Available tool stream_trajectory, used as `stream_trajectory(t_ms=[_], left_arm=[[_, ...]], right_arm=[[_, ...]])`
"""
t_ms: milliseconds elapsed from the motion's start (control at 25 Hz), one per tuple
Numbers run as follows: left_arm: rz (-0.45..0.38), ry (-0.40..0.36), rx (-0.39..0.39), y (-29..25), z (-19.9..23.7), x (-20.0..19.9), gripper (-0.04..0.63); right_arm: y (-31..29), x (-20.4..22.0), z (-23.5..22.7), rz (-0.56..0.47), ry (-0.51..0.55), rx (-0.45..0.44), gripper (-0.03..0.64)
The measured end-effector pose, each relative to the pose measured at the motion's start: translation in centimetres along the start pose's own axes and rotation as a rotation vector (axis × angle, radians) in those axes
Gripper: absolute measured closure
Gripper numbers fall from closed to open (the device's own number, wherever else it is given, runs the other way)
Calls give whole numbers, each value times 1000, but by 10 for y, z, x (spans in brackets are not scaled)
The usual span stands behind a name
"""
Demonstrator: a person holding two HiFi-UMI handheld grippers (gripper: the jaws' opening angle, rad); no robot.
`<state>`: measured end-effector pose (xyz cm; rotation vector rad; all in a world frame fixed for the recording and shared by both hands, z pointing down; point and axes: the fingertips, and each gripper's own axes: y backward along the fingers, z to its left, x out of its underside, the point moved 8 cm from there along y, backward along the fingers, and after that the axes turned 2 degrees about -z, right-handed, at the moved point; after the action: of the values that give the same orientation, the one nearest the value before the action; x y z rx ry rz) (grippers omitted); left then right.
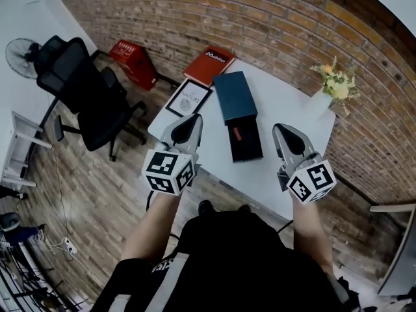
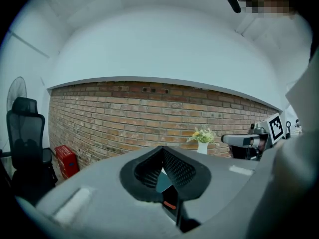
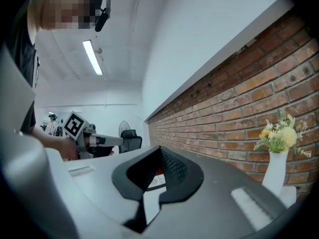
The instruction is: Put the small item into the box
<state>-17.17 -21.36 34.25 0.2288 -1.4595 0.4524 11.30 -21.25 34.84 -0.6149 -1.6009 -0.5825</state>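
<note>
A shallow black box (image 1: 246, 143) lies open on the white table (image 1: 286, 103), with a small red item (image 1: 238, 134) inside it. Its dark teal lid (image 1: 235, 95) lies just behind, touching it. My left gripper (image 1: 192, 118) hangs over the table's left edge, left of the box, jaws together and nothing between them. My right gripper (image 1: 281, 129) hovers right of the box, shut and empty too. In the left gripper view the closed jaws (image 2: 162, 148) frame the teal lid and the red item (image 2: 170, 205) below. The right gripper view shows its fingertips (image 3: 160, 147) meeting.
A red book (image 1: 209, 64) and a framed print (image 1: 189, 98) lie at the table's far left. A white vase of flowers (image 1: 328, 90) stands at the right end by the brick wall. A black office chair (image 1: 81, 93), a red crate (image 1: 133, 62) and a fan (image 1: 19, 56) stand to the left.
</note>
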Motion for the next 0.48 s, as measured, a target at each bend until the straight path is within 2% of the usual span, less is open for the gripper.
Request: stream_trajectory(t_ms=[480], left_arm=[[11,38,-45,16,24,15,588]], right_arm=[[-7,3,12,50,43,9,618]])
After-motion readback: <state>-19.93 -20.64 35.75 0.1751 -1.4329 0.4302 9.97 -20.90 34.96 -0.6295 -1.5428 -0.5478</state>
